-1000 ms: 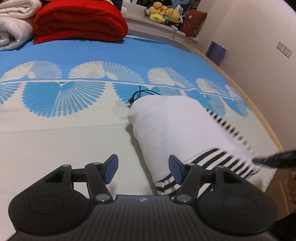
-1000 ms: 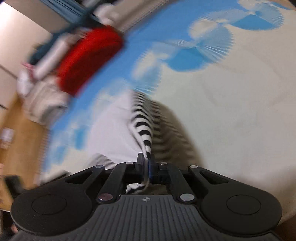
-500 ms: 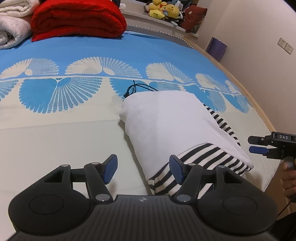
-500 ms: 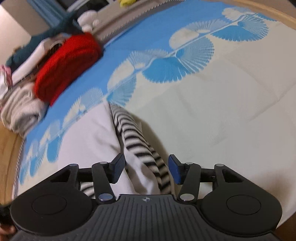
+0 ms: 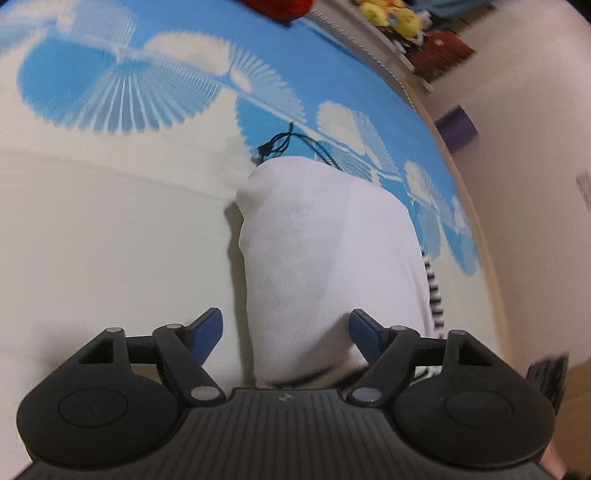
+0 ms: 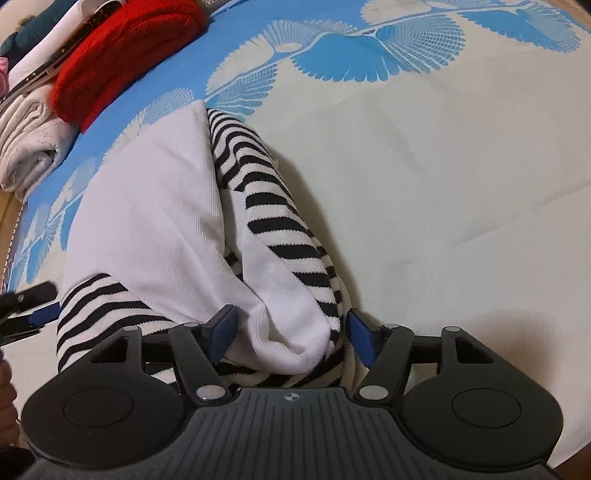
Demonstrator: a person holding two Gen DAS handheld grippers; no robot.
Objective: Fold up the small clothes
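A small white garment (image 5: 325, 258) with black-and-white striped sleeves (image 6: 273, 206) lies folded on the bed sheet (image 6: 443, 184). My left gripper (image 5: 286, 325) hangs low over its near end, jaws opening, the white cloth between the blue pads (image 5: 207, 328) without being squeezed. My right gripper (image 6: 290, 325) straddles a folded white corner and a striped sleeve, jaws closing slightly, with the pads beside the cloth and no clear pinch. The left gripper's tip (image 6: 29, 306) shows at the right wrist view's left edge.
A black cable (image 5: 284, 142) lies just beyond the garment's far end. A red folded blanket (image 6: 122, 51) and pale folded blankets (image 6: 29, 147) are stacked at the head of the bed. Plush toys (image 5: 391, 18) sit on a ledge, with the wall and the bed's wooden edge (image 5: 491, 258) nearby.
The right gripper let go of the striped sleeve, opened and sank over the garment's corner. The left gripper rolled, dropped closer to the white cloth and spread its jaws wider.
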